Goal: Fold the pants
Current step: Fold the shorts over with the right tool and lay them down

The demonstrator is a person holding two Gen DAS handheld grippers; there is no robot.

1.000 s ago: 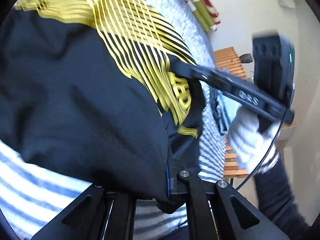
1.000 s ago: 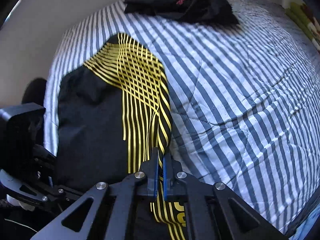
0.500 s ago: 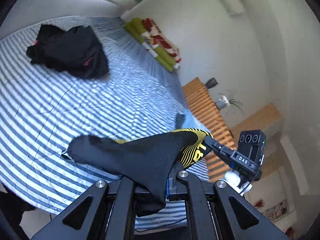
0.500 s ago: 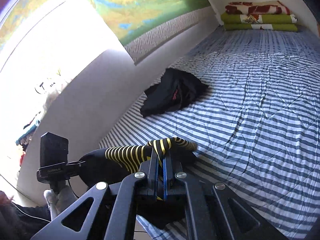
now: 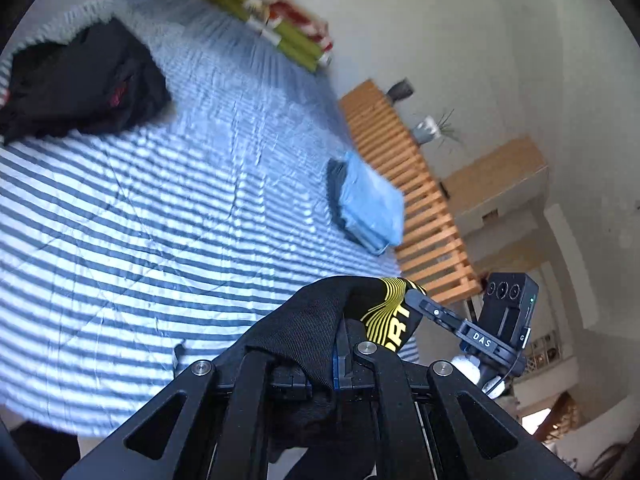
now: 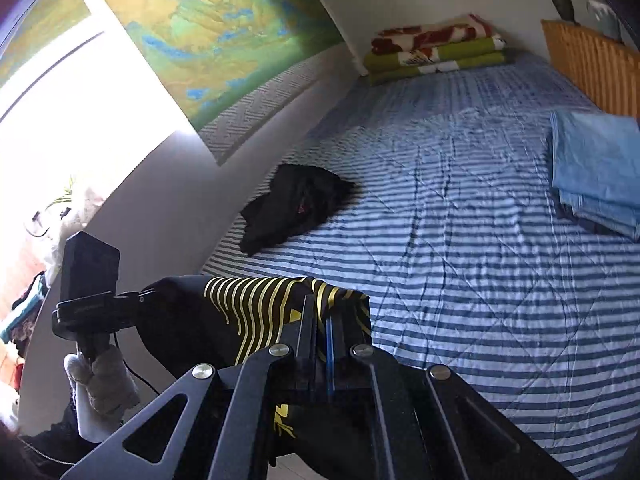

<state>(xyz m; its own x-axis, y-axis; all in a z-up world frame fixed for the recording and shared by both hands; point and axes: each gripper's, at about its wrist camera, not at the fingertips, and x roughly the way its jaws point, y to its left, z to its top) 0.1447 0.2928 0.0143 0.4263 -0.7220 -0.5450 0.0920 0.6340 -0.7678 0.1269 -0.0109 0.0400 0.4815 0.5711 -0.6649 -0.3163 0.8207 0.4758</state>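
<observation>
— While both devices are up over the near edge of the bed, where are the black pants with the yellow line pattern?

— They hang in the air between the two, off the blue-and-white striped bed cover. The left hand-held gripper is clenched on a black fold of the cloth, which drapes over its fingers. The right hand-held gripper is clamped on the yellow-striped part, near the printed lettering.

— Can each one be seen from the other side?

— Yes. From the left wrist view the right one pinches the yellow end of the pants, held by a white-gloved hand. From the right wrist view the left one grips the black end at the left, with a gloved hand under it.

— What else lies on the bed?

— A crumpled black garment near the wall side, a folded stack of light blue cloth near the wooden slatted frame, and folded green and red blankets at the far end.
</observation>
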